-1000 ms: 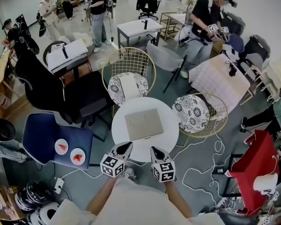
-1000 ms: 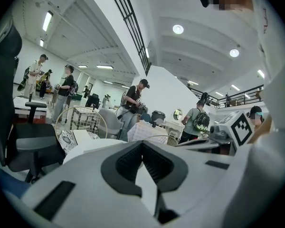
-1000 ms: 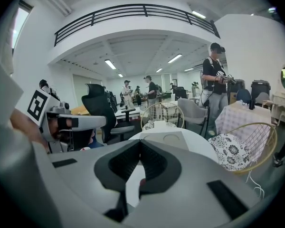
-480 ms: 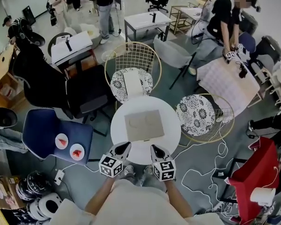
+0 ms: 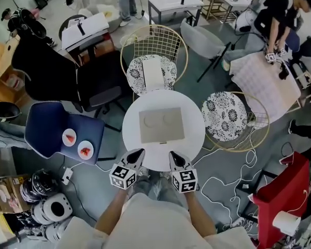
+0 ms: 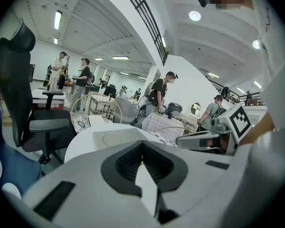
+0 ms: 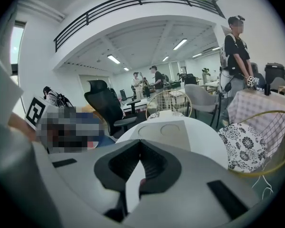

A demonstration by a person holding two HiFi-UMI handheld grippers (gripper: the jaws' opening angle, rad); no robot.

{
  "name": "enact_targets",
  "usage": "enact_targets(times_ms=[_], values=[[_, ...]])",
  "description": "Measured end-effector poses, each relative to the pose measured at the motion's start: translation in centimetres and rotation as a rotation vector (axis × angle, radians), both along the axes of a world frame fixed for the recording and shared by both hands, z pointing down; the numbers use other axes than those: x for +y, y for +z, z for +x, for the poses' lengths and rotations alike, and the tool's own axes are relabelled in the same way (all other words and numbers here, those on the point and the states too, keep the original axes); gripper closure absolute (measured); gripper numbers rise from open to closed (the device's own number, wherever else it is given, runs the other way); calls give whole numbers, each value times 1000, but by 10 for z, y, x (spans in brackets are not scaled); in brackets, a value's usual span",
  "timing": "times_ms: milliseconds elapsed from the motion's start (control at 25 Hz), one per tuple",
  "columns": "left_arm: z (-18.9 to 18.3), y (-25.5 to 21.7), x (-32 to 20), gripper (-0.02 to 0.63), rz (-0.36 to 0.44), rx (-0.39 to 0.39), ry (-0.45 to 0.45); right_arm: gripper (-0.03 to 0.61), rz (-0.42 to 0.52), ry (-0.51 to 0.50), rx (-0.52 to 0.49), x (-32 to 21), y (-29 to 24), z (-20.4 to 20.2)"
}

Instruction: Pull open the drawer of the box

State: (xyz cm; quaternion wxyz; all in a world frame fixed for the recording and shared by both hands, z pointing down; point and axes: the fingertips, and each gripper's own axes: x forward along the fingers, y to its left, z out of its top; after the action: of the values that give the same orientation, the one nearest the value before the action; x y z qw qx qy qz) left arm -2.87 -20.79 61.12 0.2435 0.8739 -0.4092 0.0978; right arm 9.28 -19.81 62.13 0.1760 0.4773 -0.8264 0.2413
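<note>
Barely moved since a second ago, the left gripper point(image 5: 137, 154) and right gripper point(image 5: 174, 156) hover pressed shut and empty over the round table's point(image 5: 193, 139) near edge, the beige box point(image 5: 161, 124) untouched at its centre, drawer-pulling seemingly not yet begun.

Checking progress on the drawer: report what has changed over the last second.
Nothing was taken hold of or let go. The view shifted slightly, and a background person bent over the cloth-covered table. Unchanged: the left hand-held gripper and right hand-held gripper hang shut and empty at the round table's near edge, and the box lies untouched.
</note>
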Motion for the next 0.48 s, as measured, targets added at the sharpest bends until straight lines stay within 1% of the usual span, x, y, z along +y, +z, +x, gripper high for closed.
enact_targets(times_ms=[320,480], values=[[-5,36,15,603,-57,-12,21,563,-116,-9,8,42,47,-12],[-8,57,27,603,-92,-12,33,563,-177,-11,9,72,68,-19]])
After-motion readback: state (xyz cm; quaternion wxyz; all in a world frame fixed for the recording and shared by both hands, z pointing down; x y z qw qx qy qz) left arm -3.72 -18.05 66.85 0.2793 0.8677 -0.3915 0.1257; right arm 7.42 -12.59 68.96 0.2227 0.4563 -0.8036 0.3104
